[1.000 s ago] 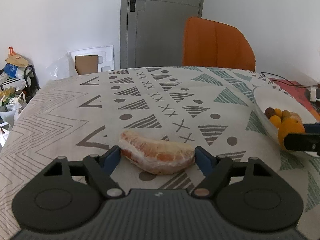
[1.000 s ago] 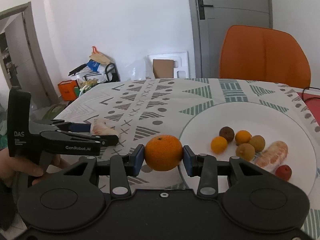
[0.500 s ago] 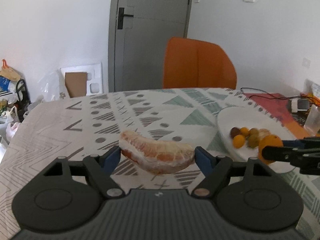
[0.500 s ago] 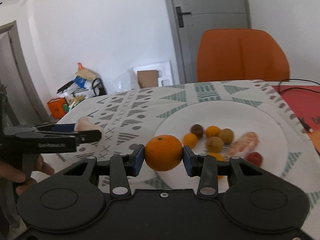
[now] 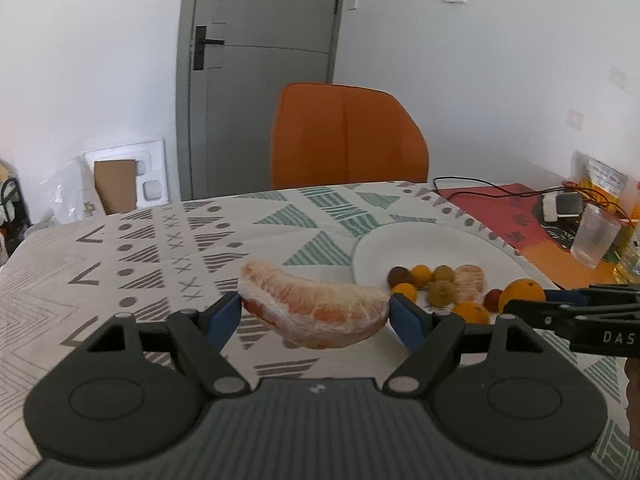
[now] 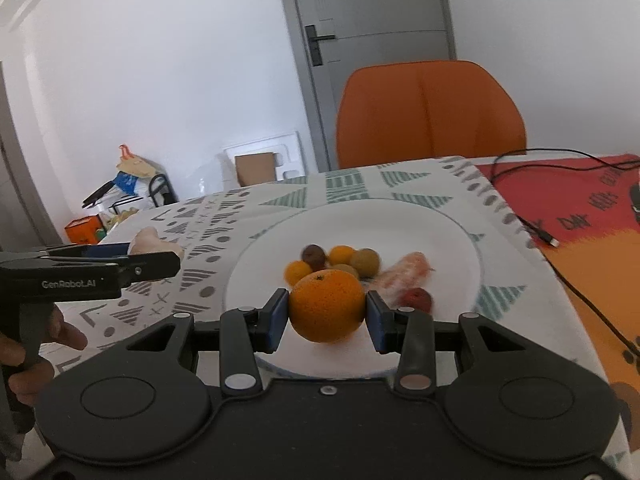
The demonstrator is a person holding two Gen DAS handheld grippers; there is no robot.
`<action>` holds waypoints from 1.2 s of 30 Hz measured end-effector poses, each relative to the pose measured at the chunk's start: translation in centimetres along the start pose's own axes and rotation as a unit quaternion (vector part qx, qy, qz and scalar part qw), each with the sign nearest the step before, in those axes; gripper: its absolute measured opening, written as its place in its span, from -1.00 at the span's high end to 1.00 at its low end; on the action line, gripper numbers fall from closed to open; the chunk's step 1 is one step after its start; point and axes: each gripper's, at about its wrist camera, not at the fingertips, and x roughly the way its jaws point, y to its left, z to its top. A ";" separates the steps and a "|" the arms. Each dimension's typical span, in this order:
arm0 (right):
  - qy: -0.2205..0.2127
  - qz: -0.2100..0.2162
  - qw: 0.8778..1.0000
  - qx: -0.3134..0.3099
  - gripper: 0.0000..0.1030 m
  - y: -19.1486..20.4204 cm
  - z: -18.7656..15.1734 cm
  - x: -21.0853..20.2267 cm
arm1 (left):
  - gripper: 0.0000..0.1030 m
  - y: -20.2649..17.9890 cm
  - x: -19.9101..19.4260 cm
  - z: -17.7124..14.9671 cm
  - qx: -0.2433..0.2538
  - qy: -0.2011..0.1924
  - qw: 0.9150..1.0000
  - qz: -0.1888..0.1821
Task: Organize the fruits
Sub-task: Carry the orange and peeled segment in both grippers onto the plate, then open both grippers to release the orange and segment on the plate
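Both grippers have swung toward the white plate [image 6: 452, 240] since a second ago, and it now fills more of each view. Left of the plate, the left gripper [image 5: 315, 312] hangs above the patterned surface [image 5: 160, 248], its jaws pinching a peeled pomelo segment [image 5: 314, 312] end to end. At the plate's near rim, the right gripper [image 6: 325, 314] has its jaws clamped on an orange [image 6: 325, 306], lifted above the small fruits [image 6: 340, 260] clustered at the plate's centre. Another peeled segment [image 6: 404, 274] and a red fruit [image 6: 416, 298] lie just right of that cluster. Behind the plate stands an orange chair [image 6: 428, 112].
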 end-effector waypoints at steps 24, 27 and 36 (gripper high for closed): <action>-0.033 -0.005 0.998 0.047 0.02 -4.1 -1.7 -2.9 | -0.63 -7.6 2.0 1.0 0.075 -0.005 0.997 -0.018; -0.032 0.001 0.998 0.048 -0.05 -4.1 -1.8 -2.9 | -0.71 -7.3 1.5 0.8 0.071 -0.001 0.997 -0.011; -0.039 0.013 0.998 0.047 -0.24 -3.3 -1.9 -3.6 | -0.73 -5.6 0.0 -0.1 0.045 0.002 0.999 0.010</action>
